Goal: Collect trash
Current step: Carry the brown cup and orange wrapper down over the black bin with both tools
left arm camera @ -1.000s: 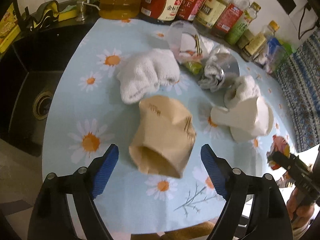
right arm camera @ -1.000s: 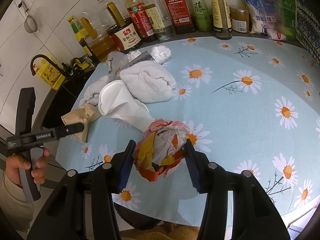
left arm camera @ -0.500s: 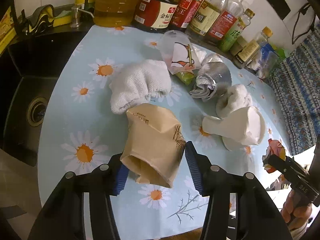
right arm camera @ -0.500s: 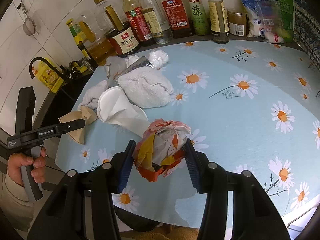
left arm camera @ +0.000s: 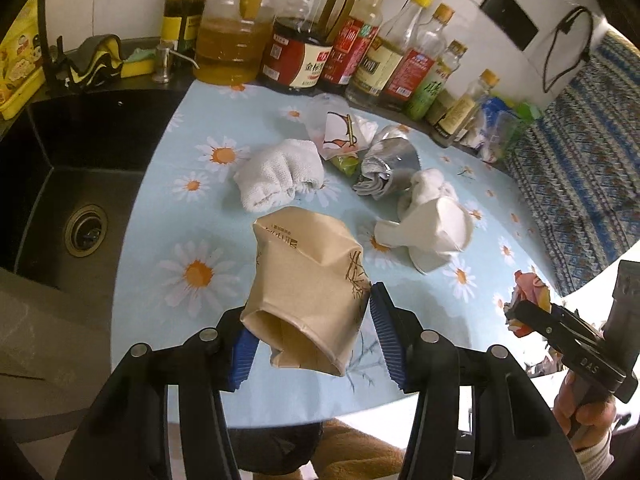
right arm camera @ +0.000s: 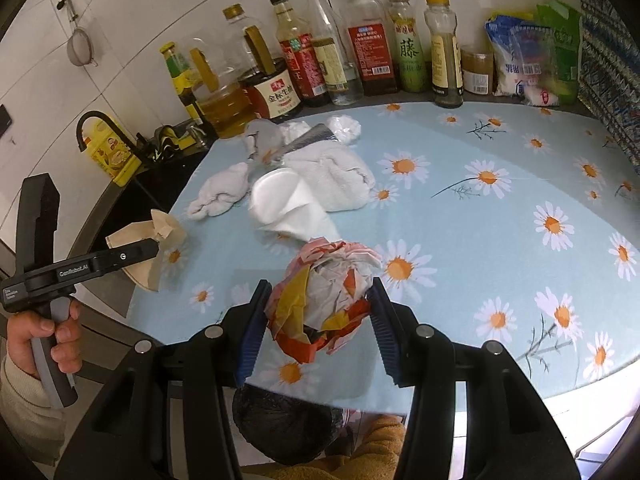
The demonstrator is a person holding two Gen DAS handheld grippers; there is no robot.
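My left gripper [left arm camera: 310, 334] is shut on a crushed brown paper cup [left arm camera: 306, 288] and holds it above the table's near edge. My right gripper [right arm camera: 318, 322] is shut on a crumpled red, yellow and white wrapper [right arm camera: 324, 296], also lifted off the table. A crushed white paper cup [left arm camera: 430, 228] lies on the daisy tablecloth [left arm camera: 160, 184], with a silver foil bag [left arm camera: 384, 168] and a clear printed wrapper [left arm camera: 338, 136] behind it. A black-lined bin [right arm camera: 280, 424] shows below the table edge under the right gripper.
Two white cloths [left arm camera: 280, 174] [right arm camera: 340, 176] lie among the trash. A row of sauce and oil bottles [left arm camera: 296, 56] stands along the back edge. A black sink [left arm camera: 84, 228] lies left of the table. Food bags [right arm camera: 532, 60] stand at the back right.
My left gripper closed on the brown cup and lifted it off the table. My right gripper rose a little with the wrapper held.
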